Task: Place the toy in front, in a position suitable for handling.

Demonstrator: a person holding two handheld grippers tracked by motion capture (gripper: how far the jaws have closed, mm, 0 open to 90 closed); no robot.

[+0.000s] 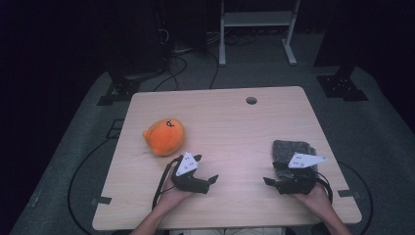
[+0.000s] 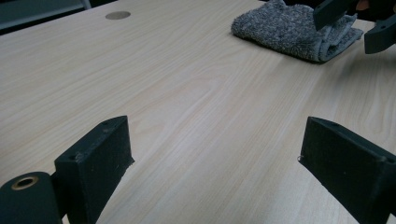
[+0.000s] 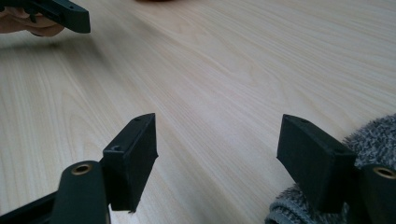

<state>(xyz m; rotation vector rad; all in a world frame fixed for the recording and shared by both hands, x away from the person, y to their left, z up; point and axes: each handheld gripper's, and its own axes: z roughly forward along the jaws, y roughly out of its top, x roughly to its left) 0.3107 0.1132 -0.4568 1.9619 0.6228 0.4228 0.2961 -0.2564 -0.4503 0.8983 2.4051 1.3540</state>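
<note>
Pale wood table (image 1: 230, 127) under dim light, dark floor and cables beyond it. Grey towel (image 1: 292, 151) sits folded toward the near right corner, and that's our landmark. Right gripper (image 1: 268, 181) rests just at the towel's near edge, jaws spread wide with bare wood between them. Left gripper (image 1: 214, 178) lies well left of the towel, jaws wide apart too, gripping nothing. Orange plush toy (image 1: 164, 137) lies far left of the towel.

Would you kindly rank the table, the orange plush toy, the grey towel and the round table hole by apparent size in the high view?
1. Table
2. Plush toy and towel: look about alike, and the right hand-held gripper covers part of the towel, so unranked
3. Hole
</note>
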